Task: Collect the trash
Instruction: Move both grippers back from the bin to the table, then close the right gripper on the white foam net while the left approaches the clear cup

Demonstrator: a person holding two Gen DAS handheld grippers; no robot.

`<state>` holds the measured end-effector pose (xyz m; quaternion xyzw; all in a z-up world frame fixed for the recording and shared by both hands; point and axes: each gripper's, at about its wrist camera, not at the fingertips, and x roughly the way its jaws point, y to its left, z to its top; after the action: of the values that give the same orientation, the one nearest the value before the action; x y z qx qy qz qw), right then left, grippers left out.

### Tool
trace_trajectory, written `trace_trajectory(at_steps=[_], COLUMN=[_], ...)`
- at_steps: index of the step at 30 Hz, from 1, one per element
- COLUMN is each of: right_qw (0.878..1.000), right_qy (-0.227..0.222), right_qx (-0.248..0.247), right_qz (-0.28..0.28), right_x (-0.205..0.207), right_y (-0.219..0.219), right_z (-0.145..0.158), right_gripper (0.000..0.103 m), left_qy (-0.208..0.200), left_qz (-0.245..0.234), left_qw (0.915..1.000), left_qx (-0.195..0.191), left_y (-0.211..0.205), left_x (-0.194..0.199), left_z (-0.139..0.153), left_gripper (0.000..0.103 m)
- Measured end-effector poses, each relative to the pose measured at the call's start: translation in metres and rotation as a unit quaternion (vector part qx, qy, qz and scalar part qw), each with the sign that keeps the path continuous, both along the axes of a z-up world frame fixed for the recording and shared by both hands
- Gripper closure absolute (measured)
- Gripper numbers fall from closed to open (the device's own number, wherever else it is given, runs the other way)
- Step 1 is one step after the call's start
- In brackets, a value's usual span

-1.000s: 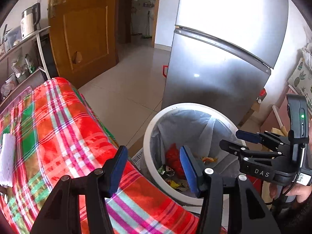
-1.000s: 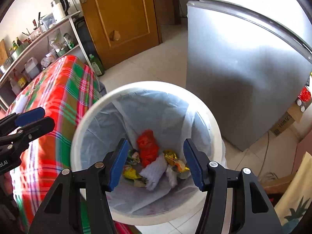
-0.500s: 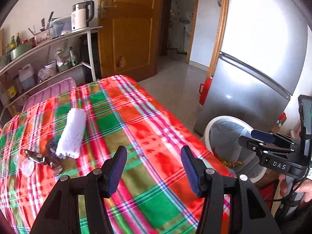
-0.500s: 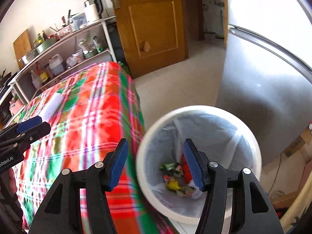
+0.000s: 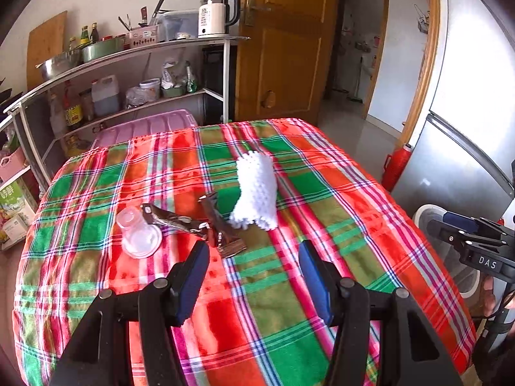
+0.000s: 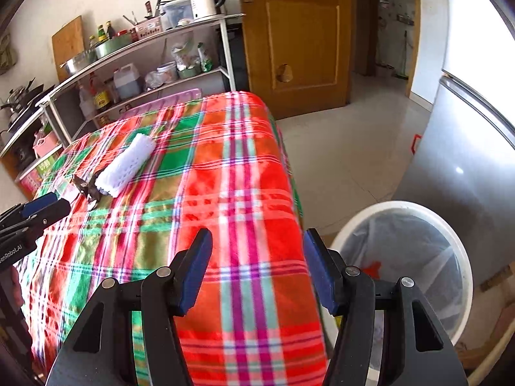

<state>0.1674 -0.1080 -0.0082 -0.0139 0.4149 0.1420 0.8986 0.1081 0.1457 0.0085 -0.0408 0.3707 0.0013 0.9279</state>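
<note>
Left wrist view: left gripper spread, empty, above plaid cloth; wrappers, clear cup, white foam net lie just ahead. Right wrist view alone shows lined bin on floor beside table; right gripper spread, empty, over cloth edge.

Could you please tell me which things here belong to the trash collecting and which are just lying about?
Job:
- foam net
- brown wrappers
- plastic cup
- bin
- left gripper and right gripper, both open

Lying about:
- kettle
- fridge
- shelf
- red bottle
</note>
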Motion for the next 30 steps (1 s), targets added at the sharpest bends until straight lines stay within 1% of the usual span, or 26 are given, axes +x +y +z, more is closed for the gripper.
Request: trace_trajectory(at_steps=[4, 7, 10, 11, 13, 16, 20, 23, 26, 30], right_qw=[1.0, 0.999, 0.999, 0.998, 0.998, 0.997, 0.996, 0.995, 0.995, 0.994], right_qy=[0.001, 0.005, 0.006, 0.005, 0.005, 0.011, 0.017, 0.018, 0.021, 0.027], right_qx=[-0.006, -0.001, 0.004, 0.003, 0.001, -0.001, 0.01, 0.013, 0.018, 0.031], right_qz=[0.02, 0.032, 0.049, 0.056, 0.065, 0.077, 0.091, 0.098, 0.1, 0.104], right_x=[0.008, 0.013, 0.019, 0.021, 0.026, 0.036, 0.05, 0.058, 0.066, 0.074], right_y=[0.022, 0.038, 0.055, 0.062, 0.074, 0.093, 0.116, 0.132, 0.143, 0.154], right_z=[0.0, -0.001, -0.001, -0.002, -0.003, -0.007, -0.011, -0.013, -0.013, -0.016], right_gripper=[0.044, 0.044, 0.044, 0.044, 0.044, 0.044, 0.044, 0.044, 0.044, 0.044], left_qy=[0.002, 0.004, 0.007, 0.01, 0.011, 0.013, 0.019, 0.025, 0.024, 0.027], left_qz=[0.025, 0.04, 0.055, 0.062, 0.066, 0.072, 0.081, 0.085, 0.085, 0.091], left_qw=[0.9997, 0.9992, 0.9985, 0.998, 0.9977, 0.9973, 0.9965, 0.996, 0.9961, 0.9955], left_qx=[-0.002, 0.005, -0.002, 0.002, 0.007, 0.001, 0.012, 0.007, 0.003, 0.008], left_y=[0.024, 0.04, 0.057, 0.062, 0.069, 0.08, 0.09, 0.098, 0.104, 0.11], left_x=[-0.004, -0.005, -0.004, -0.004, -0.004, 0.0, 0.007, 0.014, 0.018, 0.025], left_z=[-0.003, -0.006, -0.01, -0.01, -0.012, -0.013, -0.019, -0.023, -0.025, -0.027], left_gripper=[0.046, 0.046, 0.046, 0.045, 0.045, 0.045, 0.045, 0.045, 0.045, 0.045])
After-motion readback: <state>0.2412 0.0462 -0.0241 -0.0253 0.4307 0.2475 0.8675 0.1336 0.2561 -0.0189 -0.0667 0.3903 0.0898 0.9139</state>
